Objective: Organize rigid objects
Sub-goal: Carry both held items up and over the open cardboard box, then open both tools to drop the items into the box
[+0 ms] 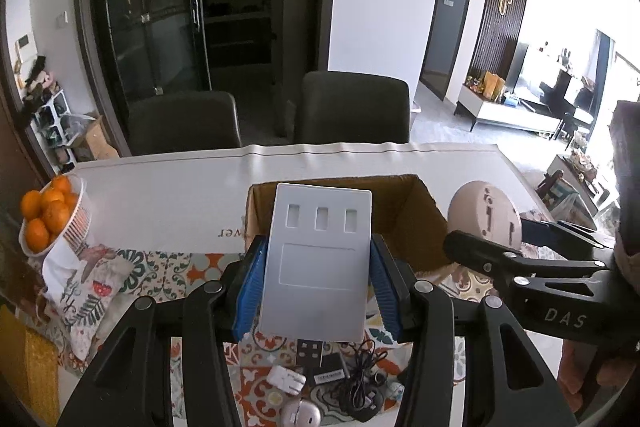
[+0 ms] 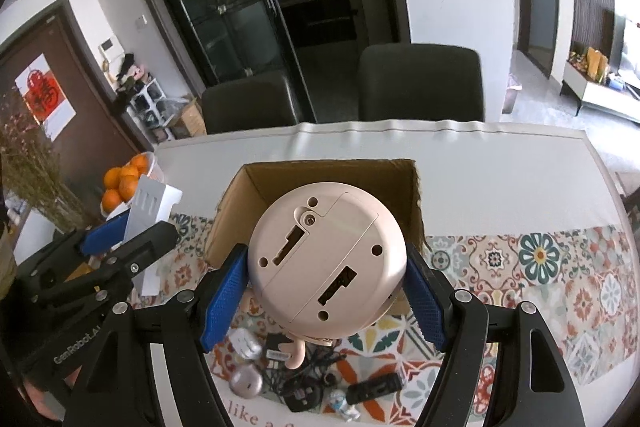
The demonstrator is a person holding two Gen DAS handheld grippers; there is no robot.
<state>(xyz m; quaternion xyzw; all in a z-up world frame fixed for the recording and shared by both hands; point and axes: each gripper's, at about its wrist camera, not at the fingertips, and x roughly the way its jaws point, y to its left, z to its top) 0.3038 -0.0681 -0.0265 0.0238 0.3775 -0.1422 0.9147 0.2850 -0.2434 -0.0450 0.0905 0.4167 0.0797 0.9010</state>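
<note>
Two rigid plastic items carried above the cardboard box (image 2: pixel 320 195).
The flat grey plate (image 1: pixel 318 263) is clamped edgewise by the left gripper (image 1: pixel 318 285), the smooth round base (image 2: pixel 326 259) across its rim by the right gripper (image 2: pixel 324 297); both are judged light, stiff and slippery.

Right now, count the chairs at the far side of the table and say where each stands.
2. One dark chair stands behind the table's far edge on the left; the other chair stands beside it on the right, behind the cardboard box. More may be out of view.

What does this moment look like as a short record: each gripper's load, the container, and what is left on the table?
left gripper: shut on grey flat panel, held up
right gripper: shut on round pink device, base facing camera
container: open cardboard box, just beyond both items
left on table: white charger, black cables, black remote
nearby: bowl of oranges
</note>
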